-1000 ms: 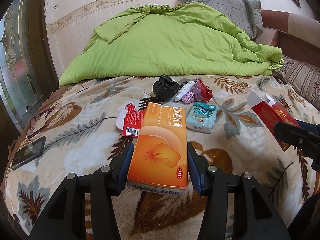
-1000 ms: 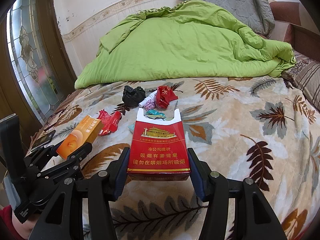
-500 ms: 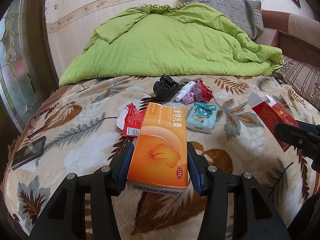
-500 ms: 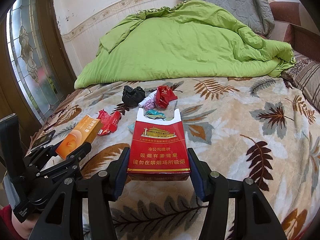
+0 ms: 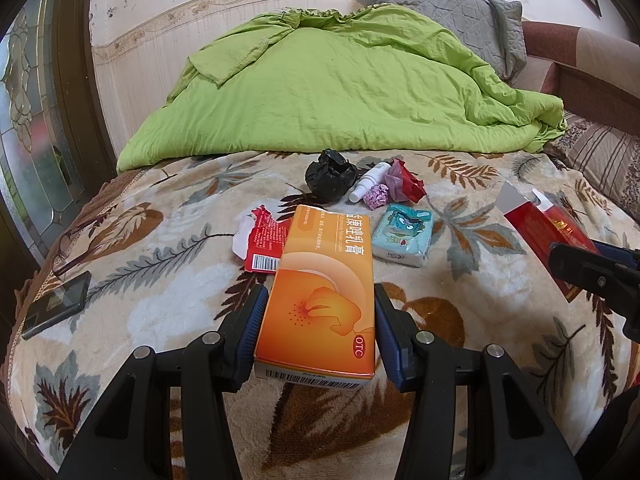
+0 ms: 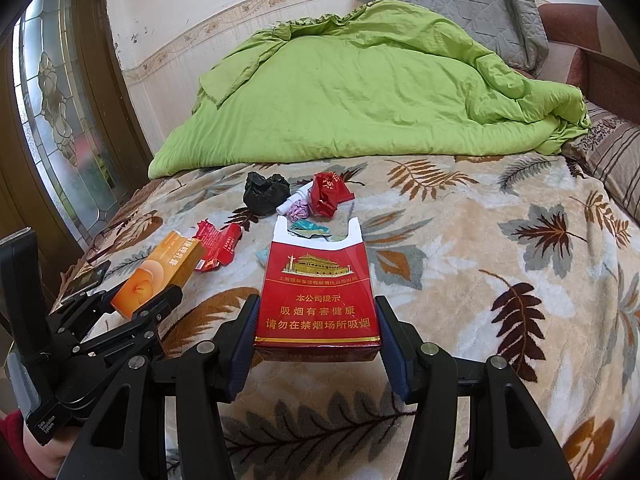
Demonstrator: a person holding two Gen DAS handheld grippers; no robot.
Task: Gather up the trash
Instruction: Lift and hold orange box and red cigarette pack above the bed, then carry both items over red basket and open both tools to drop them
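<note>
A leaf-patterned blanket (image 5: 460, 320) covers the bed, a green duvet (image 5: 340, 92) heaped at the far end (more litter lies between). Near, the left gripper (image 5: 316, 320) clamps an orange box (image 5: 320, 300); to its right, the right gripper (image 6: 316, 328) clamps a red cigarette pack (image 6: 318, 300), both tilted downward.

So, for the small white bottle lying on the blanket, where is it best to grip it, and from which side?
Best taken across the middle of its round body. The small white plastic bottle lies on its side, wedged between the crumpled black plastic bag and the crumpled pink paper ball. Come from above, with the fingers of the hand-held gripper closing across the narrow width, not along its length. Its cap end points toward the camera.
</note>
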